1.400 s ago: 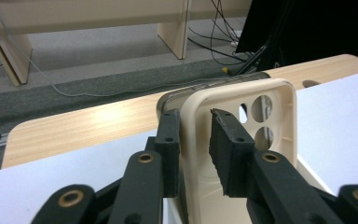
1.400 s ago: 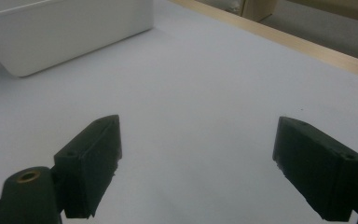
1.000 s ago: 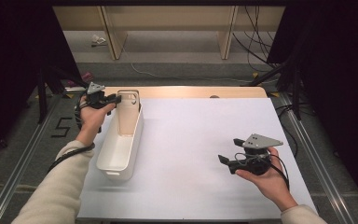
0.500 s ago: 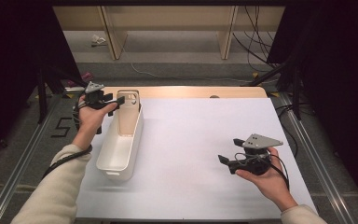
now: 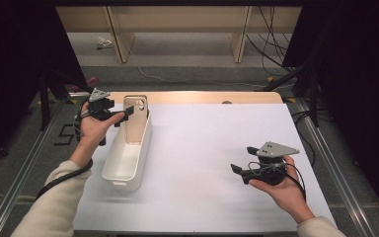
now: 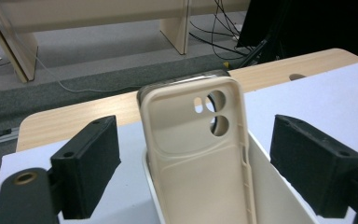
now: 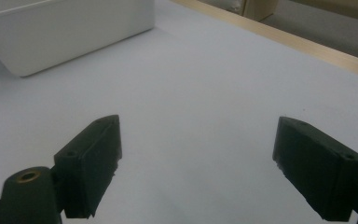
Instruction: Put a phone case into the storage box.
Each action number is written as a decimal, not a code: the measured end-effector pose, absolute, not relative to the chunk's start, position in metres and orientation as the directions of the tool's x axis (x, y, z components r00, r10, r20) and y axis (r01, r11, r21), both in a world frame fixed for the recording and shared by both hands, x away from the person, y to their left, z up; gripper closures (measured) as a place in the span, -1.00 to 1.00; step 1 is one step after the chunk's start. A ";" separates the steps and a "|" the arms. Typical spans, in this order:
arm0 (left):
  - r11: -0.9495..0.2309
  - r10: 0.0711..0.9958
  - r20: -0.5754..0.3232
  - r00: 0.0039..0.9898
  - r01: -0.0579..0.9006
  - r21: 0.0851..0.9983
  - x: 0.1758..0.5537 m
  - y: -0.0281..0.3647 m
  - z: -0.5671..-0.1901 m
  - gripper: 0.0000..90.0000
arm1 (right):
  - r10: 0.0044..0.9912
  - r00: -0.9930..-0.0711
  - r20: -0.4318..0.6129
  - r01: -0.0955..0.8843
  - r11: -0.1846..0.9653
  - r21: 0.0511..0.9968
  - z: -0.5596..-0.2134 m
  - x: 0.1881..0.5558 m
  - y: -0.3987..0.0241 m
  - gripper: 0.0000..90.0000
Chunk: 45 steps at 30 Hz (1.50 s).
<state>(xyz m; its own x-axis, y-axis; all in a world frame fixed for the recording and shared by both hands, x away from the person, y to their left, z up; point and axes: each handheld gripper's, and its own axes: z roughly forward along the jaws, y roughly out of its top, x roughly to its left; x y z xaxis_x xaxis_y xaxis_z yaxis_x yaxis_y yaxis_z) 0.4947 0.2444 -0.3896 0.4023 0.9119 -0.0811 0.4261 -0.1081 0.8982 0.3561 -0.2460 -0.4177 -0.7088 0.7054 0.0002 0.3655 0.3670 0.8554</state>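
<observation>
Phone case (image 5: 136, 118) stands upright in the far end of the white bin (image 5: 123, 168), near the worktop's (image 5: 202, 148) far-left corner. Left tool (image 5: 121, 116) has just been opening, pads clear of the case: released. Best to back off straight, avoiding the bin rim. Right tool (image 5: 238, 172) gapes empty over open worktop near the right edge.

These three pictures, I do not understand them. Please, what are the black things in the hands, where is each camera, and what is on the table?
A person holds a two-jaw gripping tool in each hand. The high view looks down from above: left tool, right tool. The other two cameras ride on the tools and look along their black jaws. On the white table stands a white bin, and a beige phone case stands upright at its far end. The left tool's jaws have just been opening; the case is between them, but the pads stand apart from it. The right tool hovers open over bare table and holds nothing.
</observation>
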 end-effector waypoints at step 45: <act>-0.155 0.836 -0.057 0.546 0.335 0.929 0.408 0.235 -0.381 -0.79 | 0.708 -0.706 -0.005 0.363 0.368 0.856 -0.417 0.356 -0.246 -0.64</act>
<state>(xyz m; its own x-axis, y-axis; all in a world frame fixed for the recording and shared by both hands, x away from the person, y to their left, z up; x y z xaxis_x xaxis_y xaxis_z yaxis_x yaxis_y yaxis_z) 0.4076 0.2352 -0.3810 0.5455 0.8362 -0.0566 0.3348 -0.1555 0.9294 0.3556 -0.2458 -0.4170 -0.7064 0.7078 -0.0045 0.3632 0.3680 0.8560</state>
